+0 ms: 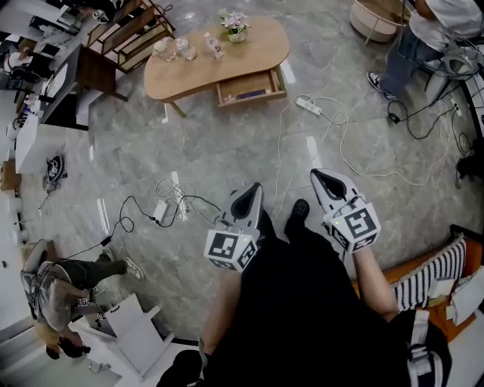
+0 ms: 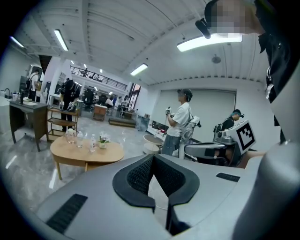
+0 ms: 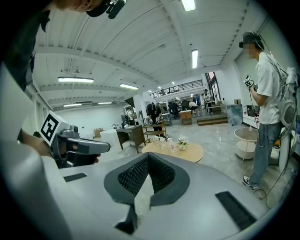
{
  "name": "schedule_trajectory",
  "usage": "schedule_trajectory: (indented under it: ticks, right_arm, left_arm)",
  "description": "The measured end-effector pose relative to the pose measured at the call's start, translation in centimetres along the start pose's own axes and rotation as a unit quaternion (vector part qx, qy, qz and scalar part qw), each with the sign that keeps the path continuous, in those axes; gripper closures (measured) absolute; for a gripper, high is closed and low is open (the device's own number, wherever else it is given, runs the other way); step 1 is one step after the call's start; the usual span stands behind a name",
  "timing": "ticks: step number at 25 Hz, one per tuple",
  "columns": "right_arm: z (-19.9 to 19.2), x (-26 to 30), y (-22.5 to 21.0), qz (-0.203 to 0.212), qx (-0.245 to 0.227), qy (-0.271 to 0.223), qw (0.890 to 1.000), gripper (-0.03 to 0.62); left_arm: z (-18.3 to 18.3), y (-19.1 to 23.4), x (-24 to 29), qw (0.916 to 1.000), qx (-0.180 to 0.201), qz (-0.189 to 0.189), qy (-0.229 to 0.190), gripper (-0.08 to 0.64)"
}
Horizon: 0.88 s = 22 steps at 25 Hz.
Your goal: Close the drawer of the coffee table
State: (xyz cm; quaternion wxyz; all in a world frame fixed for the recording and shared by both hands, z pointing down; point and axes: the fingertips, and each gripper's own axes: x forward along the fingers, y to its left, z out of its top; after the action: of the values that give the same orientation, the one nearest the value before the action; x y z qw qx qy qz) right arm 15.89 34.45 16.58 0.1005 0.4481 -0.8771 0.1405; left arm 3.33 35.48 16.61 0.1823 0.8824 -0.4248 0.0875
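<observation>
The wooden oval coffee table (image 1: 181,72) stands far ahead on the marble floor. Its drawer (image 1: 249,85) is pulled out on the near side, with something dark lying inside. Bottles, a glass and a small flower pot (image 1: 235,25) stand on top. Both grippers hang close to my body, several steps short of the table. My left gripper (image 1: 255,187) is shut and holds nothing, and my right gripper (image 1: 317,175) is shut and empty too. The table (image 2: 86,152) shows small beyond the left gripper (image 2: 152,157), and the same table (image 3: 180,151) lies beyond the right gripper (image 3: 148,154).
A white power strip (image 1: 308,105) with looping cables lies on the floor between me and the table, and another strip (image 1: 160,210) lies to the left. A person (image 1: 423,34) stands at the back right beside a round white table (image 1: 376,19). A wooden shelf cart (image 1: 125,30) and a dark desk (image 1: 72,75) stand at the left.
</observation>
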Motion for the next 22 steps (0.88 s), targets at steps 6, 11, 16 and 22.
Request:
schedule_trajectory:
  ticks: [6, 11, 16, 22]
  right_arm:
    - [0.1, 2.6, -0.1, 0.007, 0.039, -0.005, 0.999, 0.58]
    - [2.3, 5.9, 1.3, 0.002, 0.03, -0.005, 1.0, 0.58]
    - [4.9, 9.2, 2.2, -0.027, 0.033, -0.008, 0.999, 0.58]
    - [6.8, 14.6, 4.5, -0.057, 0.037, -0.005, 0.998, 0.58]
  left_arm:
    - [0.0, 2.8, -0.5, 0.9999, -0.006, 0.009, 0.001, 0.546]
    - [1.5, 7.2, -0.4, 0.9998, -0.016, 0.003, -0.012, 0.546]
    - [4.6, 11.2, 0.2, 0.999, -0.007, -0.029, -0.033, 0.546]
    - [6.8, 18.0, -0.2, 0.9979, 0.004, -0.051, -0.04, 0.546]
